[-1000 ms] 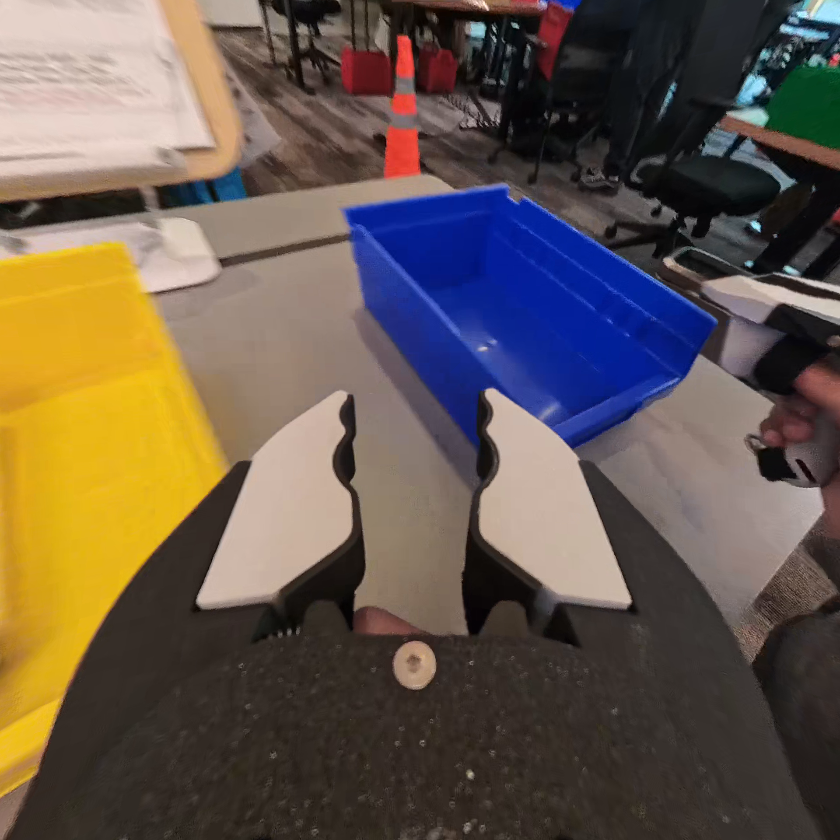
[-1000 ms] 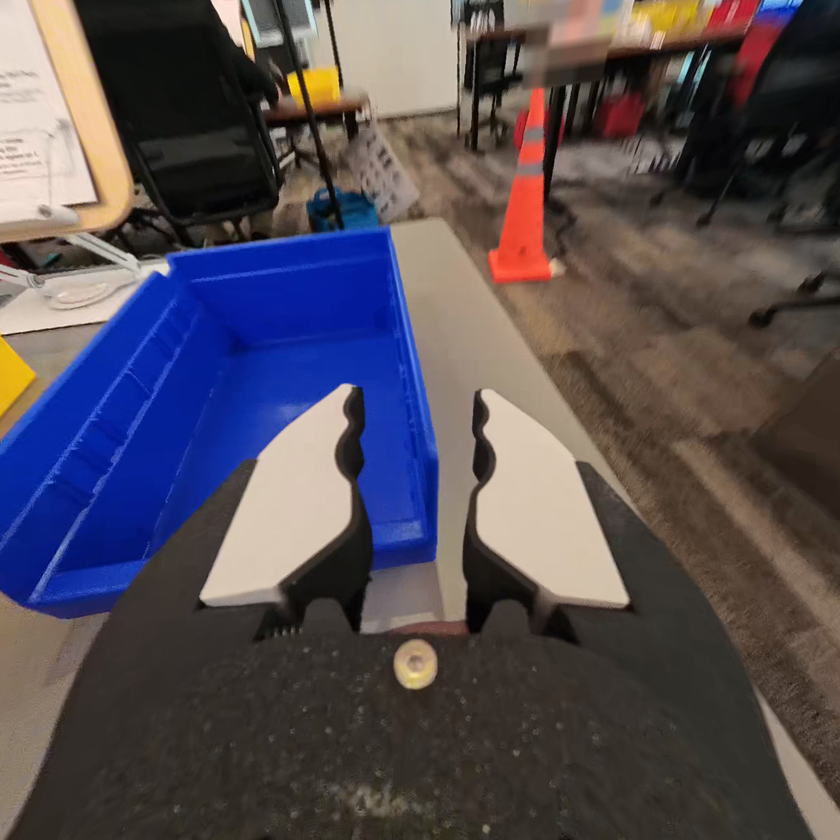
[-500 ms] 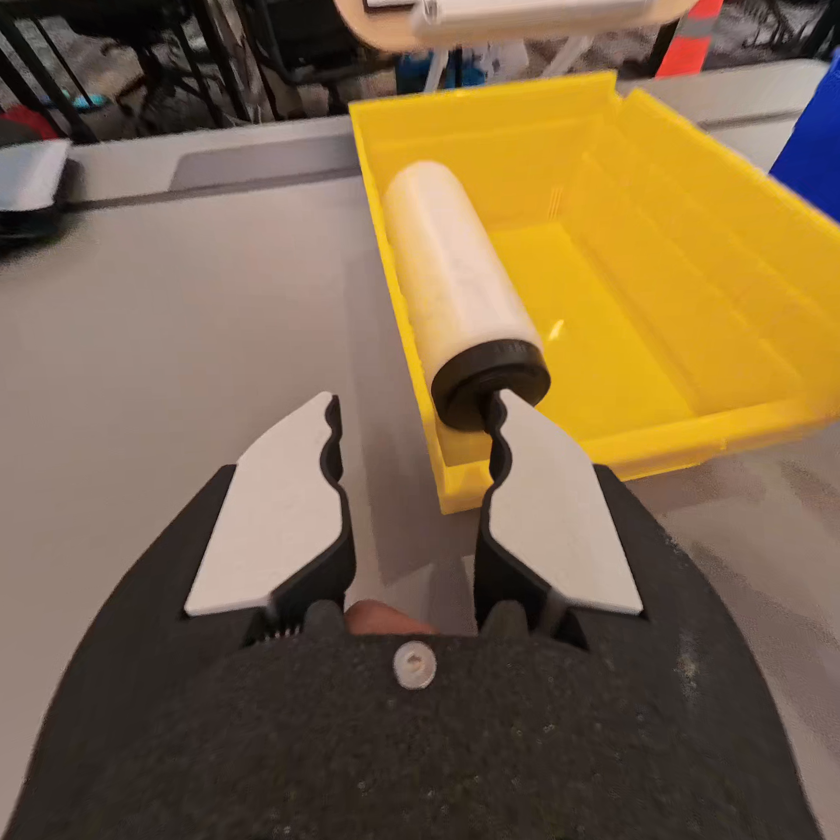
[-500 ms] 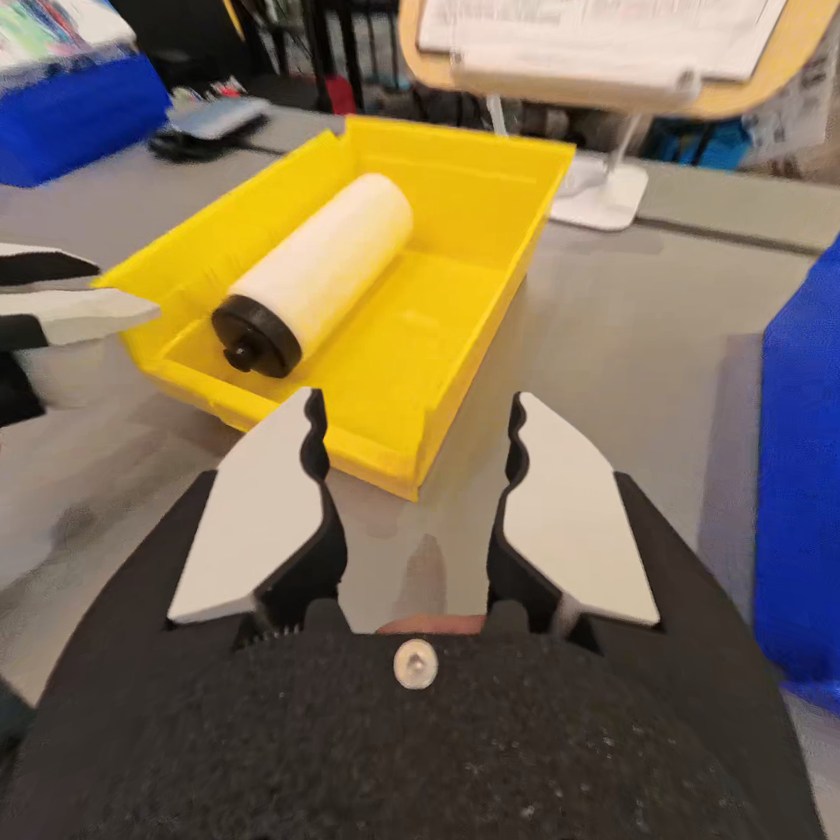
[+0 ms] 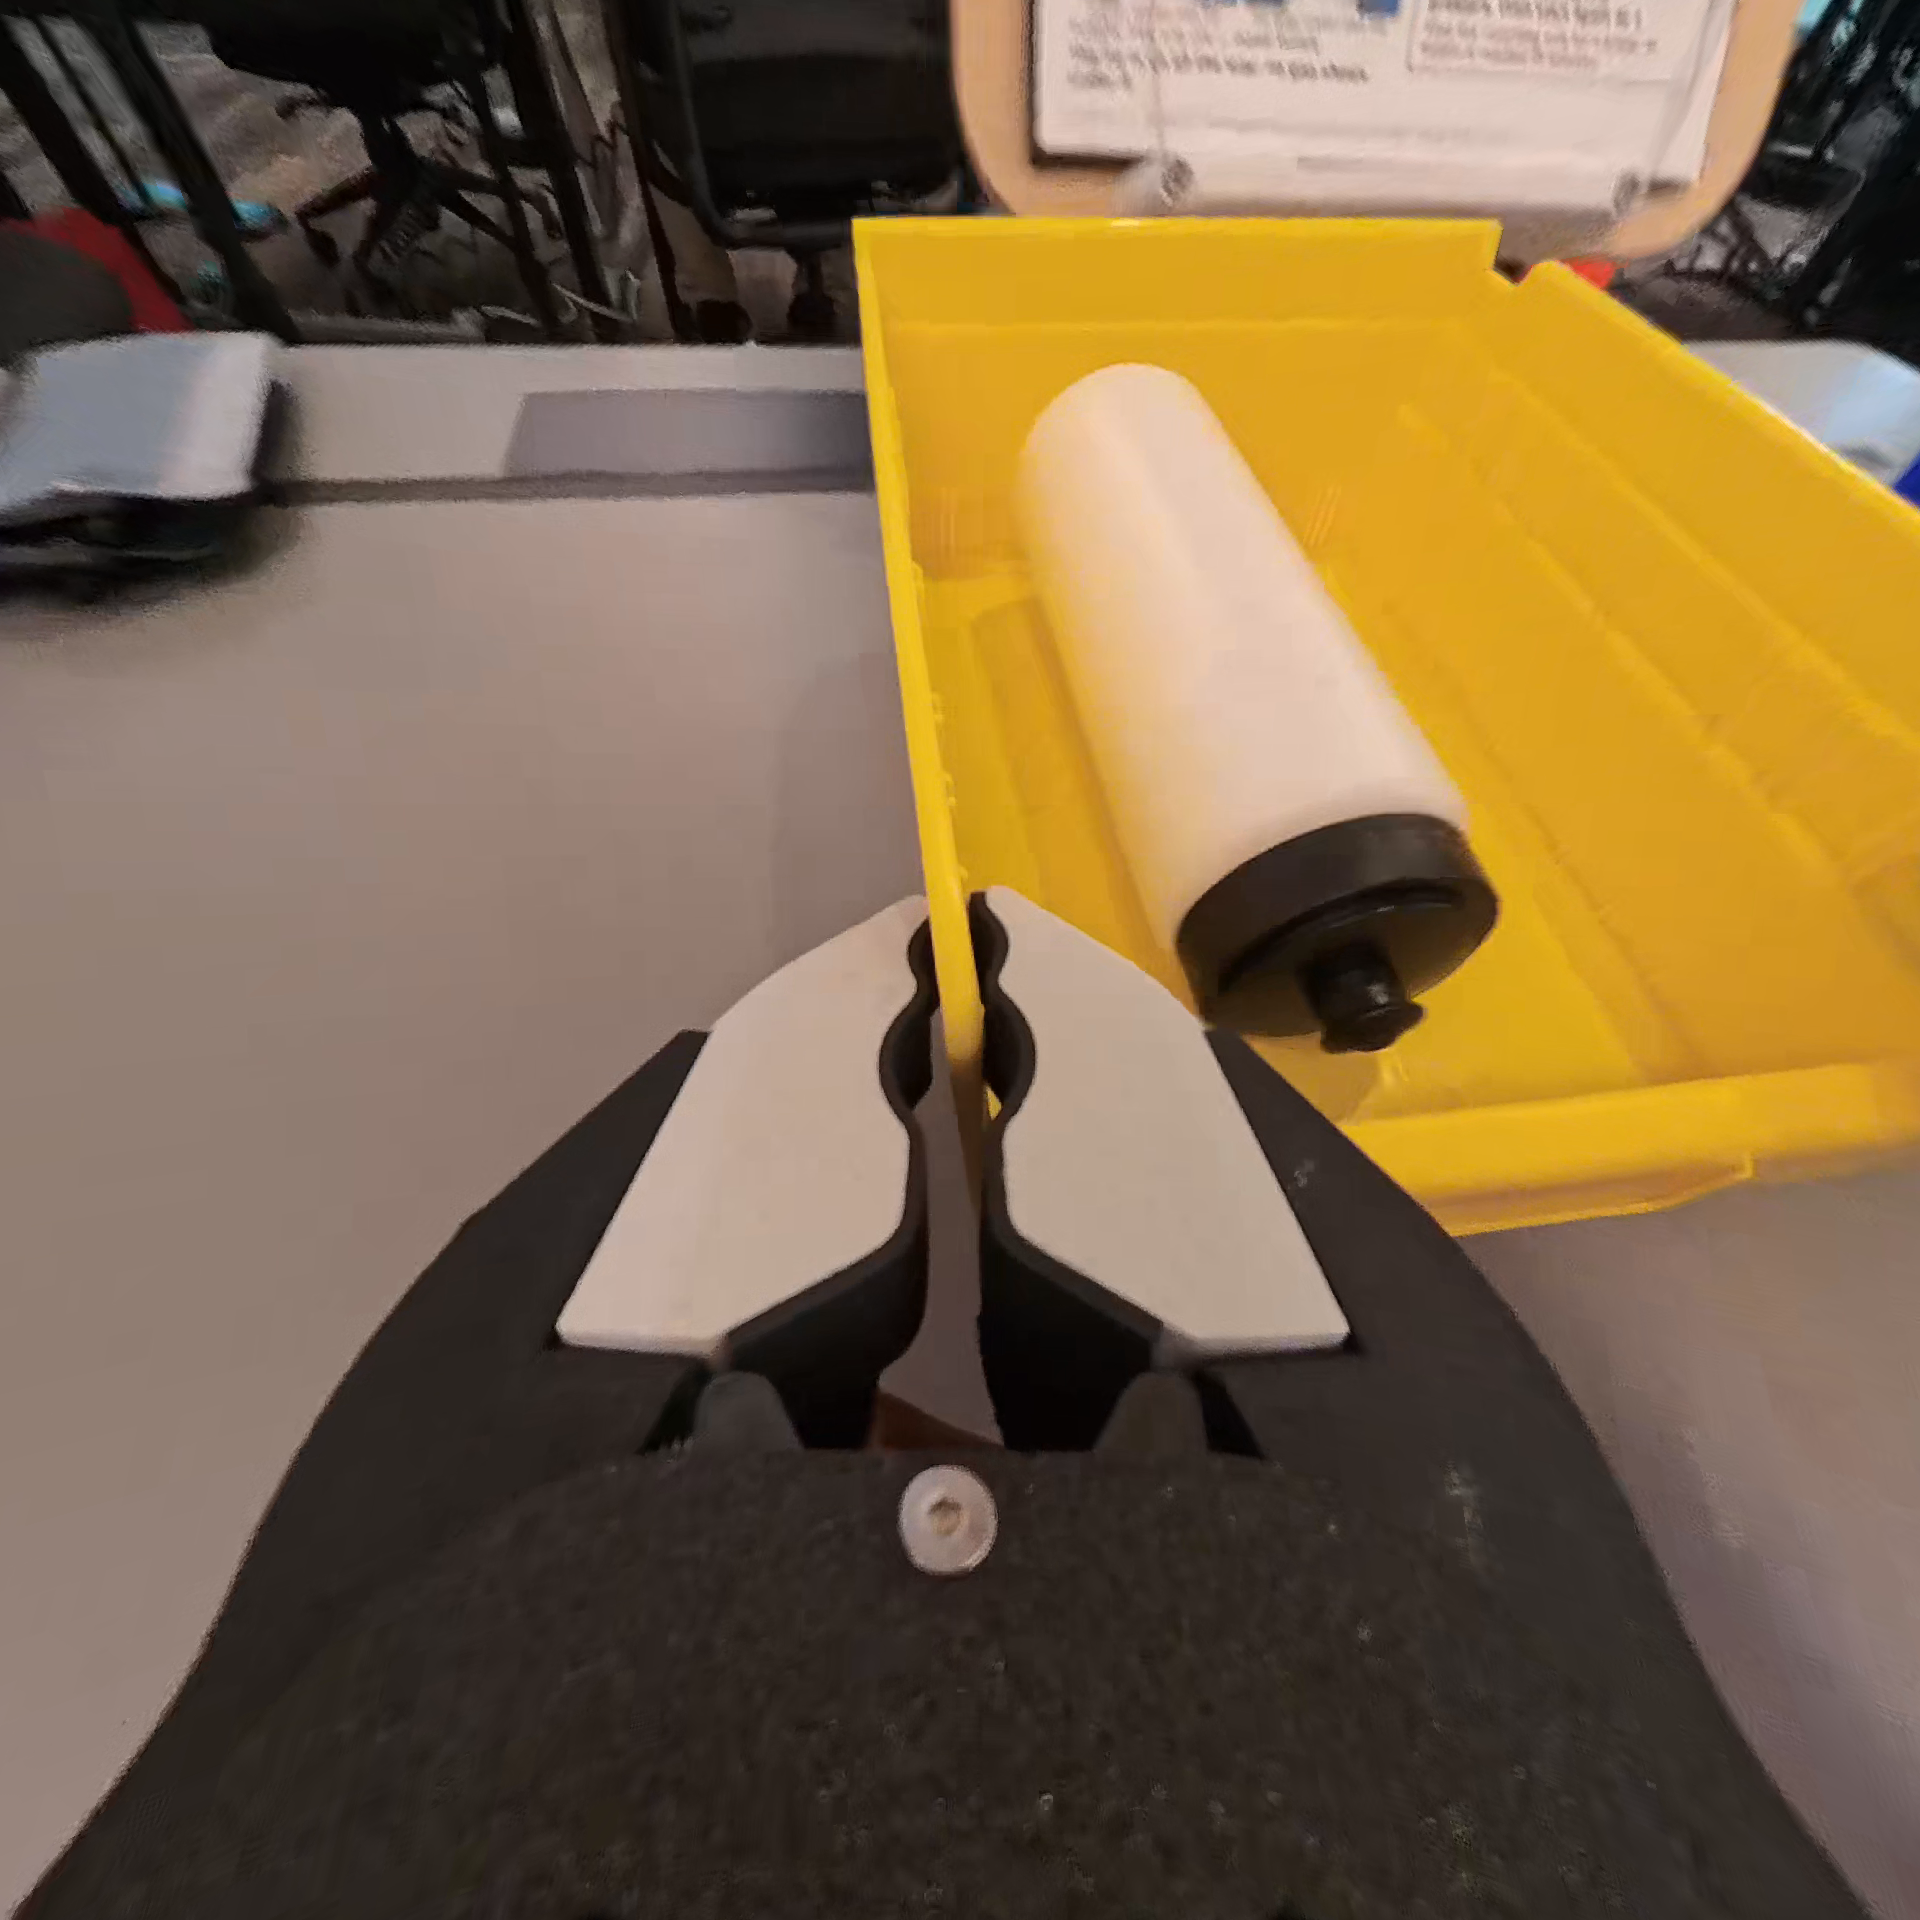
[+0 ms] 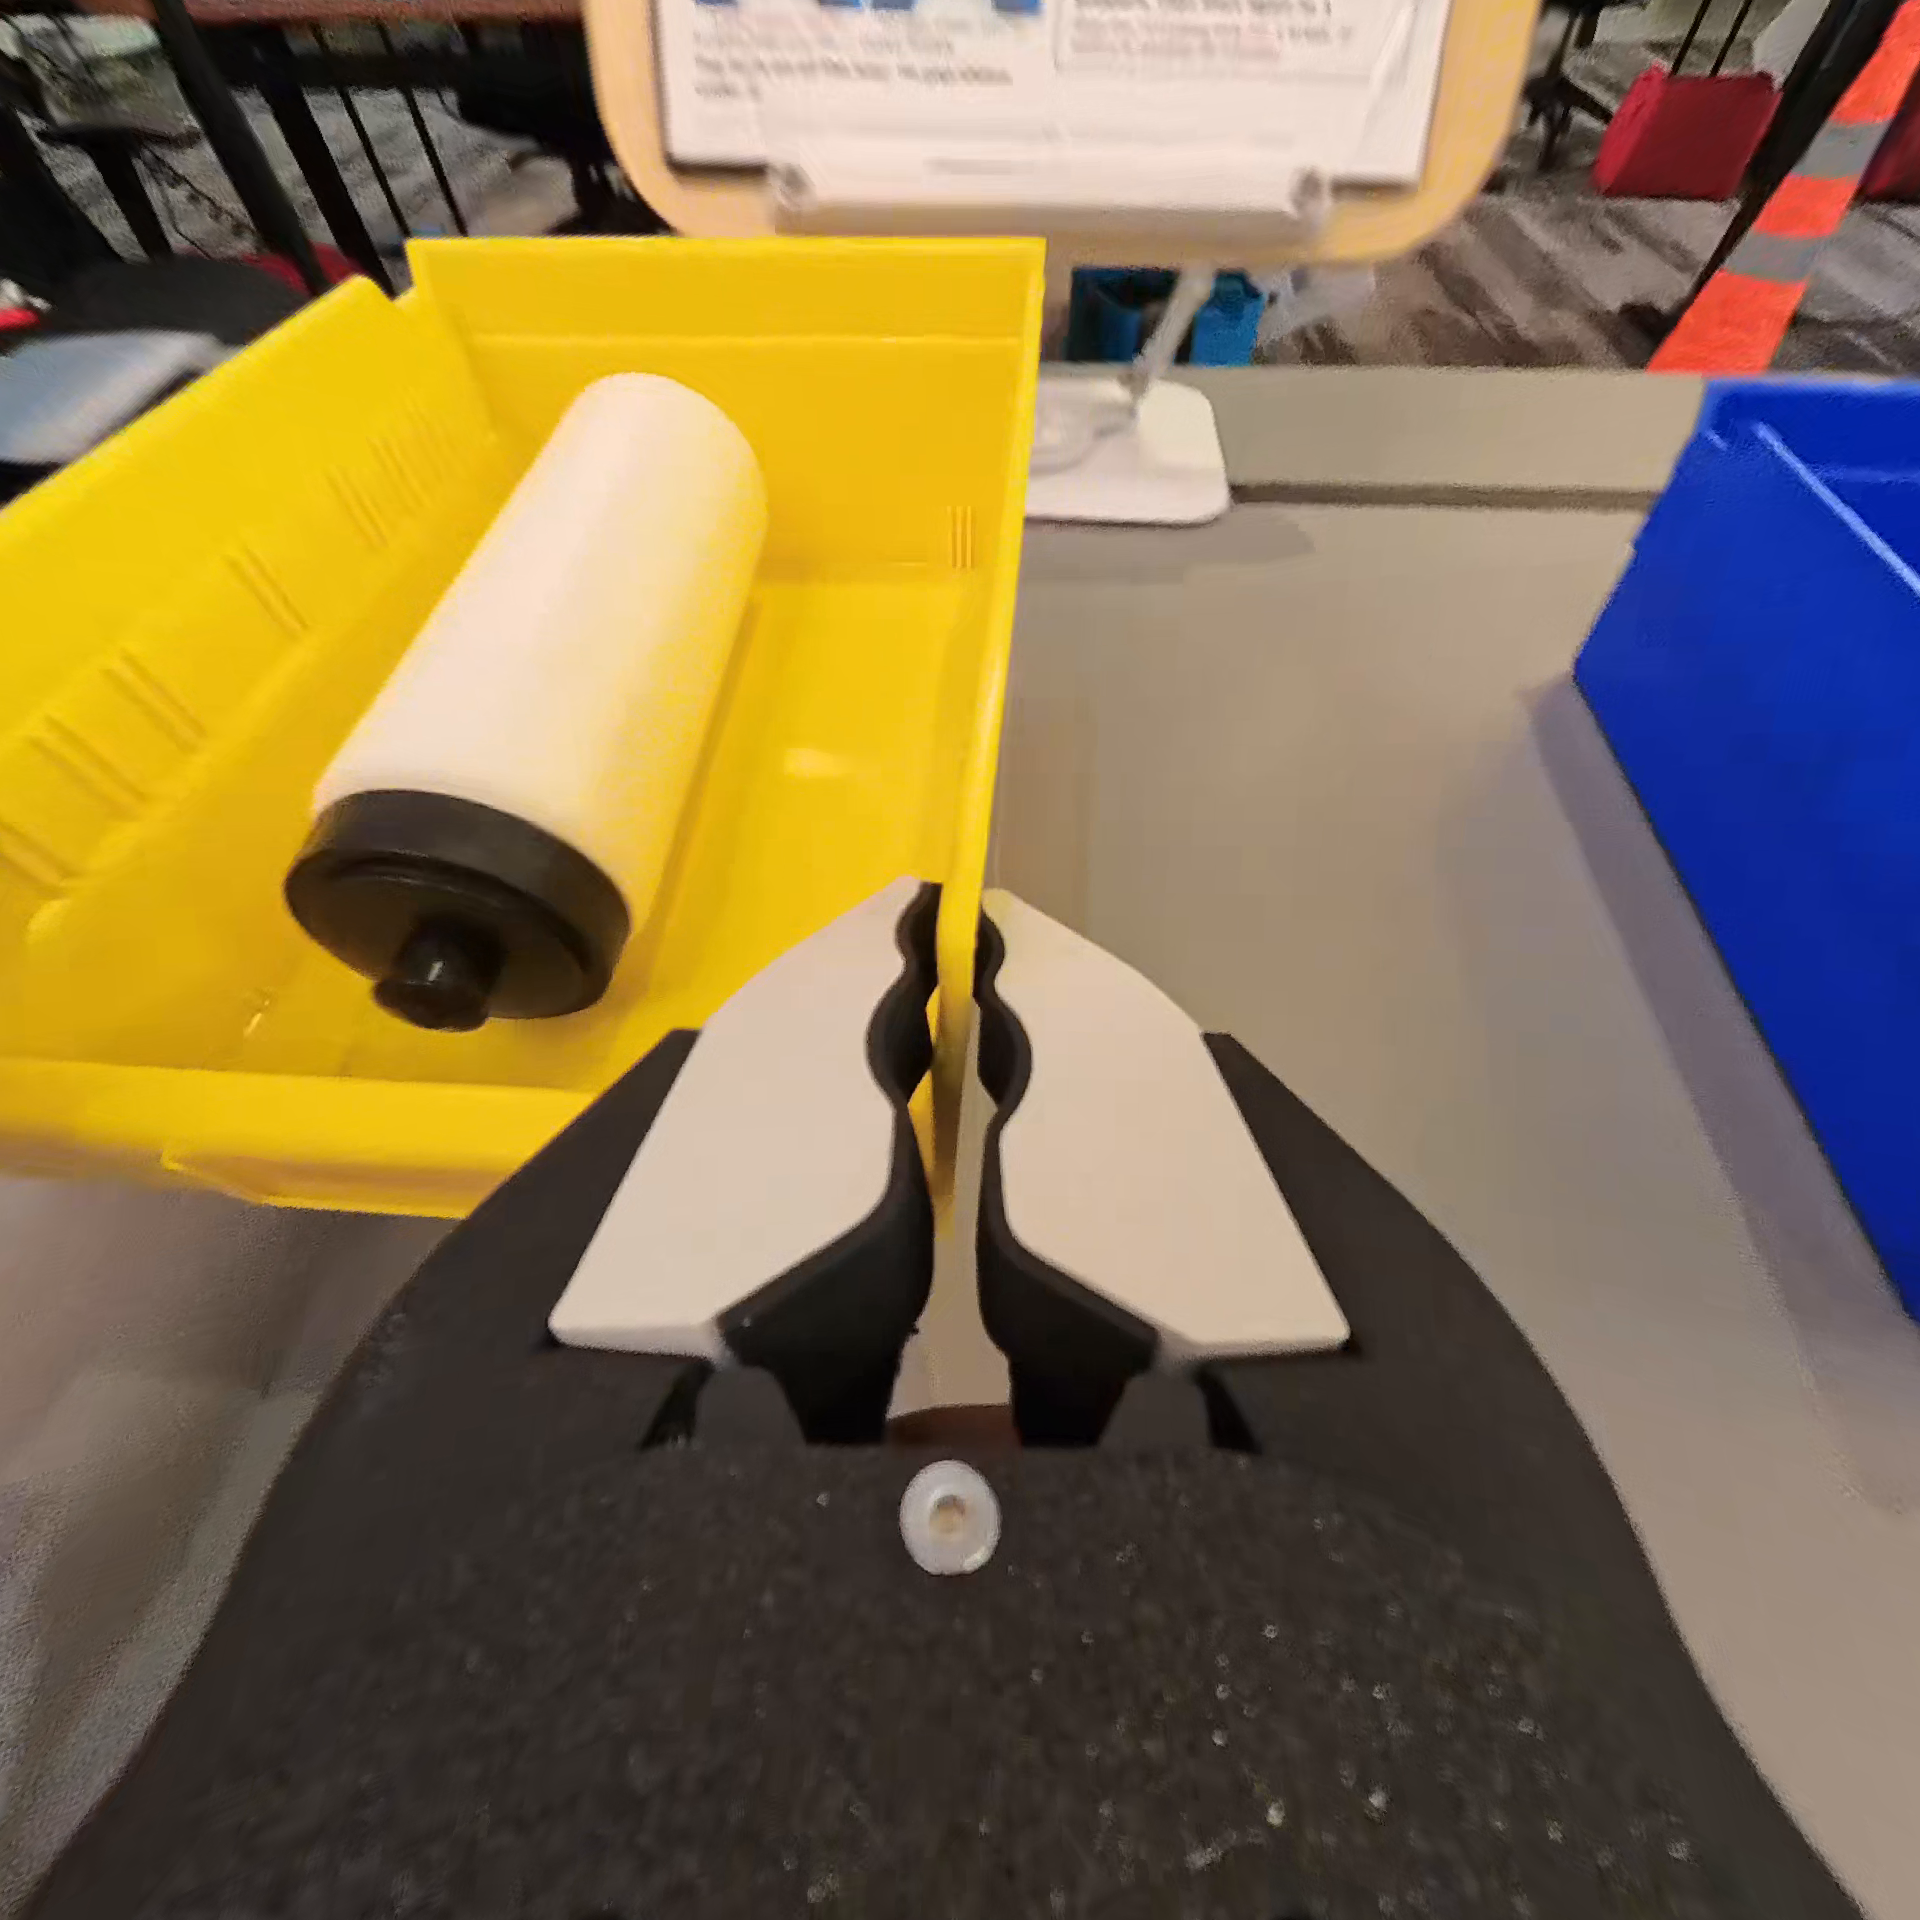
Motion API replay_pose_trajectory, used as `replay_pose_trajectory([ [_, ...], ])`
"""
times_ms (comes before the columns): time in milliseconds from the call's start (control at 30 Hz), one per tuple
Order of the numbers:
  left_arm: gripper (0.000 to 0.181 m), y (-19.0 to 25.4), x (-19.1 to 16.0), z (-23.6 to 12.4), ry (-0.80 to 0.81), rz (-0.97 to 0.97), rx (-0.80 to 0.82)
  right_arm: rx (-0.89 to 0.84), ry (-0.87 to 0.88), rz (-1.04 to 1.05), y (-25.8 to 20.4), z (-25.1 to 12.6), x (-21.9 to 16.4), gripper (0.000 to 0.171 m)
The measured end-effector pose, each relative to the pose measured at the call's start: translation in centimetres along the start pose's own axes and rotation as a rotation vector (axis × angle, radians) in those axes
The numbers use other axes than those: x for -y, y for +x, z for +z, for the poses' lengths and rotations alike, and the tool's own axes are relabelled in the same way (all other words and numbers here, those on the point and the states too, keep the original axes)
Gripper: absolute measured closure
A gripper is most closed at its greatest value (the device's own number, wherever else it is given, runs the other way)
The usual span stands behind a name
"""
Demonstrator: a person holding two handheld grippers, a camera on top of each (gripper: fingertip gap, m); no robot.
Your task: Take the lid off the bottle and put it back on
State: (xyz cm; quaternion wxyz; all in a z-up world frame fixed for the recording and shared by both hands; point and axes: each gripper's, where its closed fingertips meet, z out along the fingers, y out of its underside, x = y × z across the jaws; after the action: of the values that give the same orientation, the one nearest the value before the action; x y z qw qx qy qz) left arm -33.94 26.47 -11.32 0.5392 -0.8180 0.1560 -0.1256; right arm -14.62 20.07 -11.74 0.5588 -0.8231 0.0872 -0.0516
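A white bottle [image 5: 1205, 623] with a black lid [image 5: 1340, 945] lies on its side in a yellow bin [image 5: 1621, 665], lid end toward me. My left gripper [image 5: 954, 914] is shut on the bin's left wall near its front corner. The bottle [image 6: 561, 623] and its lid [image 6: 457, 935] also show in the right wrist view, inside the same bin [image 6: 187, 665]. My right gripper [image 6: 958, 902] is shut on the bin's right wall near its front corner. Neither gripper touches the bottle.
A blue bin [image 6: 1787, 790] stands on the grey table [image 6: 1299, 831] to the right. A clipboard on a white stand [image 6: 1122, 457] is behind the yellow bin. A dark flat object [image 5: 125, 447] lies at the far left. An orange cone [image 6: 1787, 239] stands on the floor.
Both grippers swung from the blue bin to the yellow bin, then closed on its side walls. They were open half a second ago.
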Motion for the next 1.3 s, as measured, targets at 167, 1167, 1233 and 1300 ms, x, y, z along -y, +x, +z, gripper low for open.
replay_pose_trajectory([
  [167,0.178,-7.7,1.6,-2.0,0.049,0.042,0.106,0.077,0.053,-0.034,-7.7,0.8,2.2,0.167],
  [1167,0.131,-4.5,1.4,-6.8,0.046,-0.196,-0.205,0.478,-0.018,-0.185,6.2,-6.1,-0.7,0.128],
  [1233,0.129,0.5,-0.9,-7.3,0.034,-0.247,-0.321,0.391,0.006,-0.18,12.7,-6.8,-1.4,0.128],
  [1300,0.133,4.6,-3.5,-8.1,0.026,-0.265,-0.379,0.279,0.05,-0.16,19.0,-8.1,-2.3,0.127],
])
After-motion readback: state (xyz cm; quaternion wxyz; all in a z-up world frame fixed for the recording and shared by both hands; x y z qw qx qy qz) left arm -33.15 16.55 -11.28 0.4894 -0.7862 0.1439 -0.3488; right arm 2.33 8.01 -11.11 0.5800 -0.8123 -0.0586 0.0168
